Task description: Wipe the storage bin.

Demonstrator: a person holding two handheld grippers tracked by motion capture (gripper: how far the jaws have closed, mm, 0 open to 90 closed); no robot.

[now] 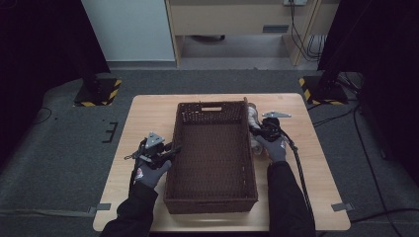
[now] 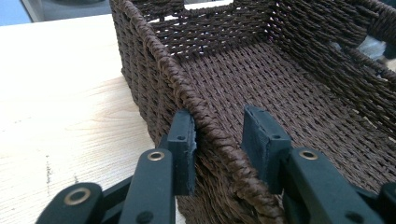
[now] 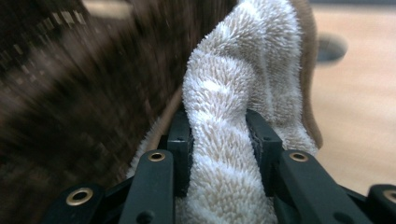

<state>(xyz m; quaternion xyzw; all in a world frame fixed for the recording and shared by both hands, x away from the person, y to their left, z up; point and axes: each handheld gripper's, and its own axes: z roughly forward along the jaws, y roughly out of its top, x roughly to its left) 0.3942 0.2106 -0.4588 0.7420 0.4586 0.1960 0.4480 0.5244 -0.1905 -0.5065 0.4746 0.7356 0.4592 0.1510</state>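
Note:
A dark brown woven basket [image 1: 212, 203] stands empty in the middle of the wooden table [image 1: 148, 113]. My left gripper [image 1: 175, 149] is open at the basket's left wall. In the left gripper view its jaws [image 2: 222, 140] straddle the basket's rim [image 2: 159, 56]: one pad rests against the outside of the wall and the other stands a little clear inside. My right gripper [image 1: 257, 129] is just outside the basket's right wall, shut on a fluffy white towel [image 1: 253, 116]. In the right gripper view the towel [image 3: 233, 84], with a tan edge, is pinched between the jaws [image 3: 219, 149].
Bare tabletop lies to the left and right of the basket. Black stands with yellow-and-black striped bases sit on the floor at the back left [image 1: 96, 91] and back right [image 1: 321, 89]. Cables [image 1: 356, 123] trail over the floor at the right.

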